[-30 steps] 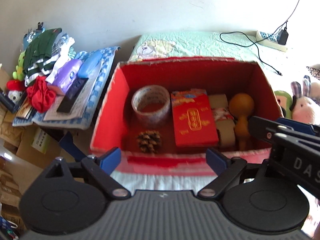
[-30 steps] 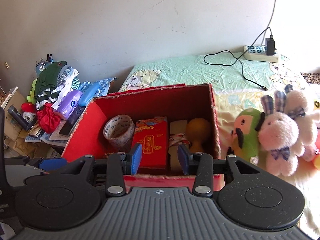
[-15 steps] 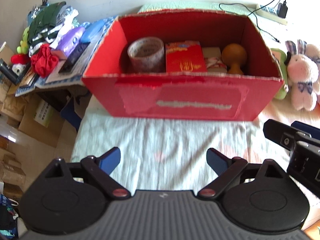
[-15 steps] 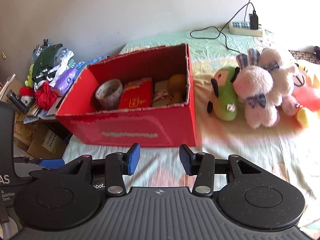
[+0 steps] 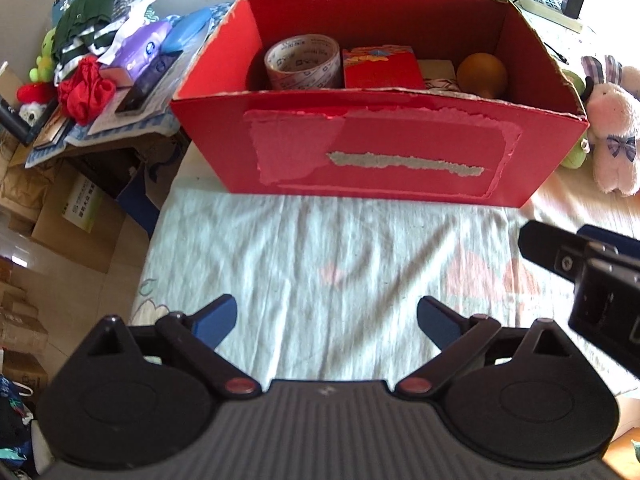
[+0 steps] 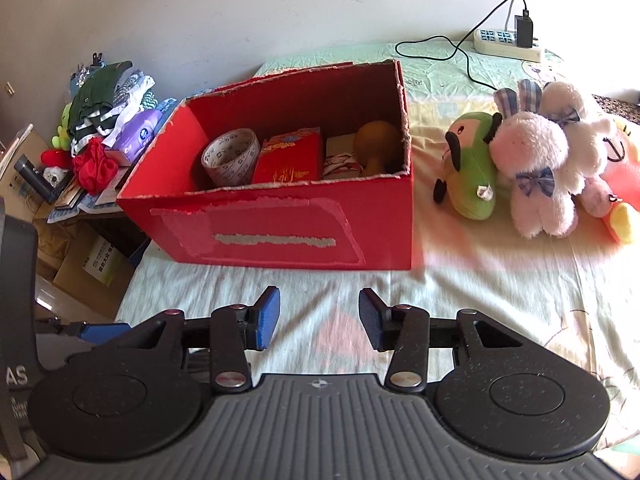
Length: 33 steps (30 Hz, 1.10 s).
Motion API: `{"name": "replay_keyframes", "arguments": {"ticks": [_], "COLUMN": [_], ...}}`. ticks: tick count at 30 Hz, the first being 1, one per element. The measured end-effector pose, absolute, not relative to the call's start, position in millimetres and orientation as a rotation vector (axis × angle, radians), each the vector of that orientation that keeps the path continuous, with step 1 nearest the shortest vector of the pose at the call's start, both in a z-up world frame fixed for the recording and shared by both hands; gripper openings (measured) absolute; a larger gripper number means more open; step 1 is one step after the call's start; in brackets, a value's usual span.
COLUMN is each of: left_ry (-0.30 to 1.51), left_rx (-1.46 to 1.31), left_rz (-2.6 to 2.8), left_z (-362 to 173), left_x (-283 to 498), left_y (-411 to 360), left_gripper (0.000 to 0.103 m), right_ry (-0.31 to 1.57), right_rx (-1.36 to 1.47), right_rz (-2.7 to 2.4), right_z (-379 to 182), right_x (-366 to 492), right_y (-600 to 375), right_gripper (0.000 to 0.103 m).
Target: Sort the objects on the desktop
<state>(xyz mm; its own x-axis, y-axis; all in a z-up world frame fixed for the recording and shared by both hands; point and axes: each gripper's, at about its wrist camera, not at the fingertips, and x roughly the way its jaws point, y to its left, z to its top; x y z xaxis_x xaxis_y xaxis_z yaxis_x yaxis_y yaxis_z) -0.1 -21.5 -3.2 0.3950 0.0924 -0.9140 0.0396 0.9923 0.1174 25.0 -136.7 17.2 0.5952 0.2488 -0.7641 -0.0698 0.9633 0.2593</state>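
Observation:
An open red cardboard box (image 5: pixel 372 152) (image 6: pixel 280 224) stands on the bed sheet. Inside it lie a roll of tape (image 5: pixel 302 60) (image 6: pixel 231 155), a red packet (image 5: pixel 380 67) (image 6: pixel 289 156), a pale wrapped block (image 6: pixel 340 156) and a brown gourd (image 5: pixel 482 74) (image 6: pixel 376 140). My left gripper (image 5: pixel 326 320) hovers open over the sheet, in front of the box, with nothing between its fingers. My right gripper (image 6: pixel 319 316) is open too, also empty, in front of the box. The right gripper's body (image 5: pixel 588 276) shows at the edge of the left wrist view.
Plush toys lie right of the box: a green one (image 6: pixel 470 176) and a white rabbit (image 6: pixel 532 168) (image 5: pixel 612 120). A power strip (image 6: pixel 508 44) with a cable lies at the far wall. Left of the bed stands a cluttered side table (image 5: pixel 100 68) with clothes and cardboard cartons (image 5: pixel 76 208) below.
Both grippers have pulled back and away from over the box; a second ago they hung above its inside. The right gripper's fingers stand a little wider apart now.

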Motion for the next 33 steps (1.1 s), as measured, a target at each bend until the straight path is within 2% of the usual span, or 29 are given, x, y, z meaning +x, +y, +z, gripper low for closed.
{"name": "replay_keyframes", "arguments": {"ticks": [22, 33], "left_ry": [1.044, 1.028], "left_rx": [0.153, 0.169], "left_rz": [-0.079, -0.115], "left_z": [44, 43], "left_x": [73, 108], "left_y": [-4, -4], "left_gripper": [0.099, 0.099], "right_ry": [0.807, 0.785], "right_rx": [0.248, 0.264], "right_rz": [0.118, 0.045], "right_z": [49, 52], "right_x": [79, 105], "right_y": [-114, -113], "right_gripper": [0.047, 0.047]}}
